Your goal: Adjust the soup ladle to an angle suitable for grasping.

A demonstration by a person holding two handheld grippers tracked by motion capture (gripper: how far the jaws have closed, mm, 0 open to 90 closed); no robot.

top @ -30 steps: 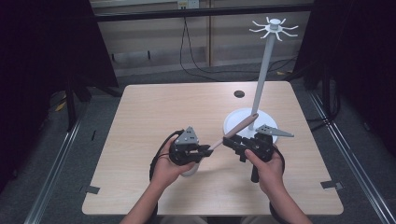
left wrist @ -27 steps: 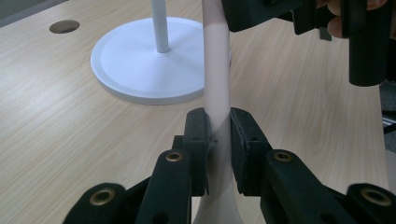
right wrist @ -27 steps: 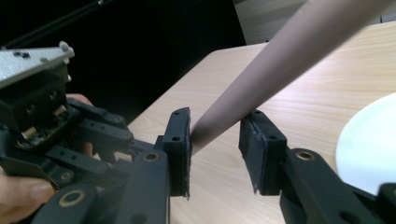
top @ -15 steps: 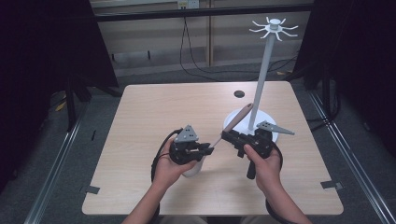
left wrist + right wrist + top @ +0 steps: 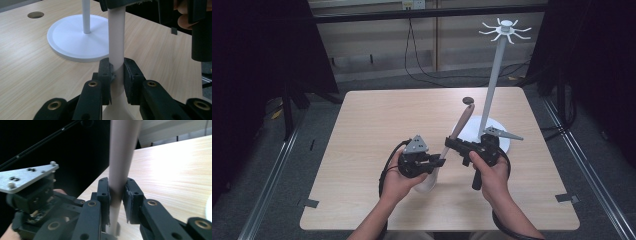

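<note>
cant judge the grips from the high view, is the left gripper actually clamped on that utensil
observer: Yes. In the left gripper view, the left gripper has both pads pressed on the handle of the utensil, just above where it widens toward the head.
operator: and the right one
observer: In the right gripper view, the right gripper has the handle between its jaws. They have just been closing, and both pads appear to touch it.
operator: is the handle rubbing the stand
observer: No. The left gripper view shows a clear gap between the handle and the stand's pole.
</note>
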